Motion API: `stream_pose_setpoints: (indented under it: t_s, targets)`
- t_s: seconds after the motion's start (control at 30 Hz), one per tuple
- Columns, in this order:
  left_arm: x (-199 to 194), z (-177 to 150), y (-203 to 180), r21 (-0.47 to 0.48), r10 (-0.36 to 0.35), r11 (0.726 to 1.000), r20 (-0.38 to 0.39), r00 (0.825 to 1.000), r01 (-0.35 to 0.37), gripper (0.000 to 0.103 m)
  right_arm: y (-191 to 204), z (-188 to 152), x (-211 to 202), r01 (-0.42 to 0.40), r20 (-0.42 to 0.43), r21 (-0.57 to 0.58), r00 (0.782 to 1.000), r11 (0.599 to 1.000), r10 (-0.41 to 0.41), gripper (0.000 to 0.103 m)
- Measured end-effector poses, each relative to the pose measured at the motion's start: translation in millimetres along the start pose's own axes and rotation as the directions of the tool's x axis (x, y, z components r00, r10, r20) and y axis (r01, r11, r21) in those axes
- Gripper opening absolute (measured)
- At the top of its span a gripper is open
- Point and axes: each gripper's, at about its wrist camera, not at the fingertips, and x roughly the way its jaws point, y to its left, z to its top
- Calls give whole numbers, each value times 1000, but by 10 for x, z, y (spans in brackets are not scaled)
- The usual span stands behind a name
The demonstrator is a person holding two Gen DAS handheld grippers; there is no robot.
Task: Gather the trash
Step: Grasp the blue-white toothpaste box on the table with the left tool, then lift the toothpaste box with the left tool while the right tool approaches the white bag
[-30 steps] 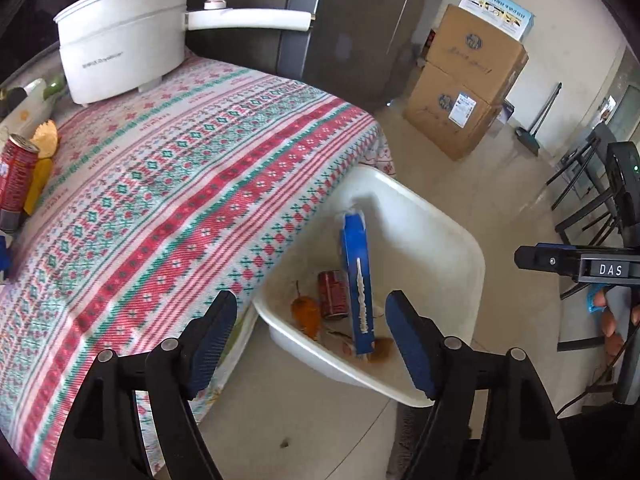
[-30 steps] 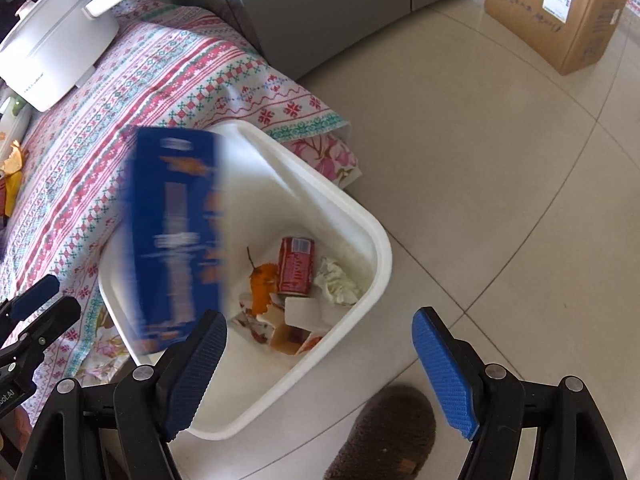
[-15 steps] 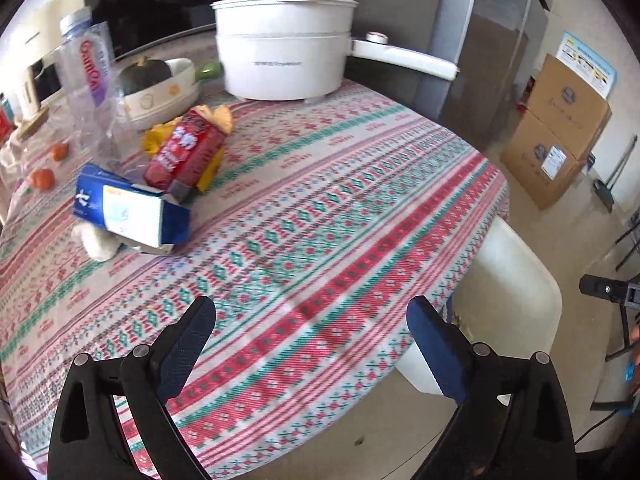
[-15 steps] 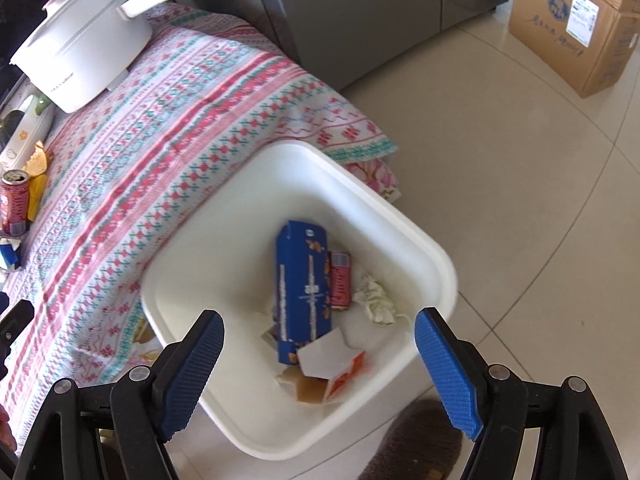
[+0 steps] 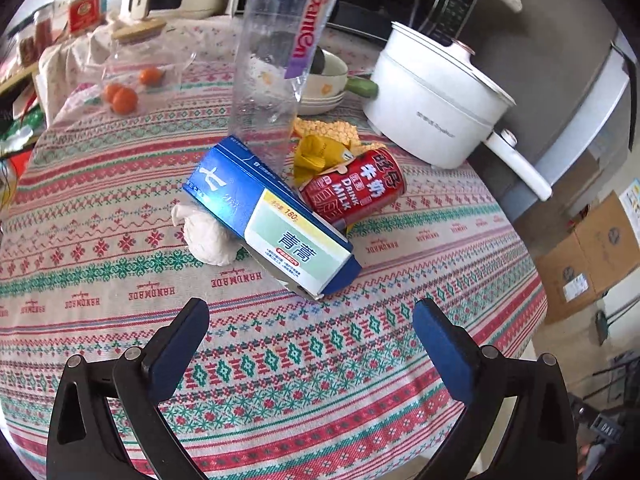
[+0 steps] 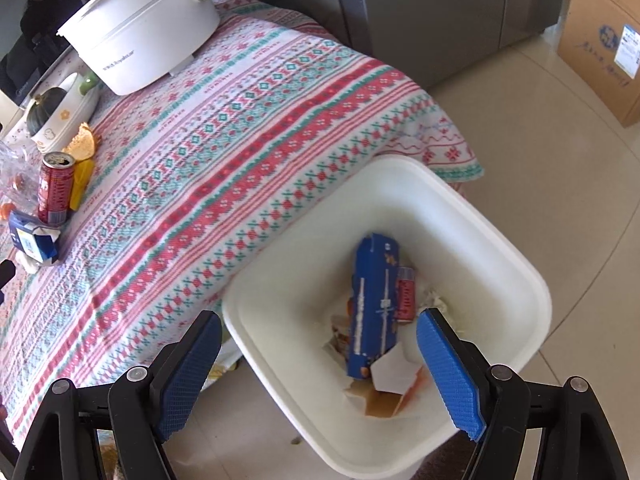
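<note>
**Trash on the table, bin half filled**

A patterned cloth covered the table [image 5: 360, 360], with a grey cabinet and cardboard boxes [image 6: 608, 32] behind it on the tiled floor. The left gripper [image 5: 310, 344] hung over the cloth with its jaws spread wide and nothing between them. Just ahead of it lay a blue carton [image 5: 272, 216] on its side, resting partly on a crumpled tissue [image 5: 208, 236]. A red can [image 5: 356, 190] lay tipped over, touching the carton's far side, with a yellow wrapper [image 5: 320, 152] behind it. A clear bottle [image 5: 276, 60] stood upright beyond them, and a white pot [image 5: 436, 100] sat to the right.

The right gripper [image 6: 318, 354] hovered above a white bin [image 6: 500, 240] beside the table's edge, jaws wide apart and empty. Inside the bin lay a blue box [image 6: 372, 308], a second red can [image 6: 406, 294] beside it, paper scraps and a torn orange-and-white carton [image 6: 394, 376].
</note>
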Motion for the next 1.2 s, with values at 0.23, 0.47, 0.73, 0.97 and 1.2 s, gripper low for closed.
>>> stream_pose_setpoints:
  t_s: [0.23,0.47,0.73,0.97,1.2]
  targets:
    - [289,103,106,-203,-117,972,12,993,117,102,126,29,124,35,-18,-54,999,998,-36,85]
    - [472,149,158,-262,-63,962,48,997,73,100,164,56,203,59,-22,-82,998,995,-61,85]
    - [655,123,409,-333,-114,936,13,993,112,57,227,37,287,84,-35,-131,995,988,-90,85]
    - [563,83,516,-301,-190,939,-54,980,166,53,294,32,291,89,-31,-149,995,985,-95,85]
    - [252,-3,560,-207,-197,963,-112,974,171,51,467,44,267,79,-20,-146,996,986,-83,85]
